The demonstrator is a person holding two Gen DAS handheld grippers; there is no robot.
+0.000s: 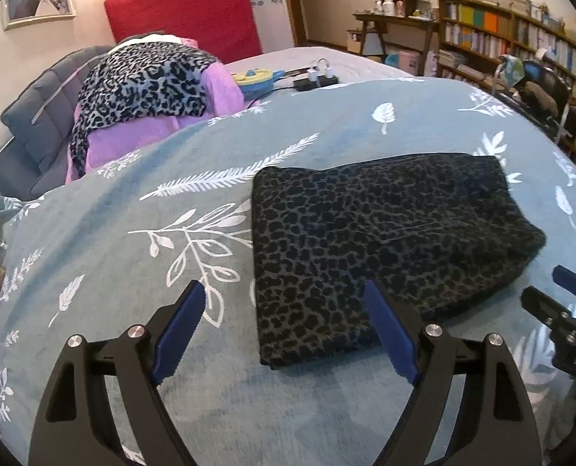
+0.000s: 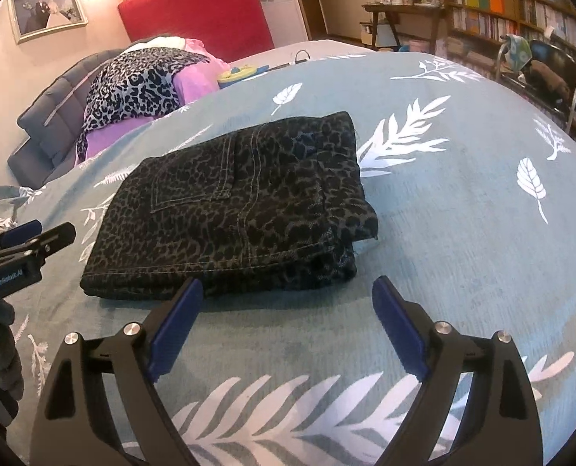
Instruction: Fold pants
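Both the left gripper [image 1: 284, 330] and right gripper [image 2: 288, 326] stand spread and empty, just short of the folded dark leopard-print pants [image 1: 381, 240] on the teal leaf-patterned bedspread [image 1: 132, 202]. Any fresh nudge from a blue pad could drag the loose top layers and undo the stack.

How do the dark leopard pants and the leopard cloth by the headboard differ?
The pants are folded into a compact flat stack; the cloth is draped loose over a pink pile. The pants are dark, nearly black on grey-green; the cloth is paler, black spots on light grey. The pants lie alone on the teal blanket near the camera; the cloth sits far back. Both share a leopard print.
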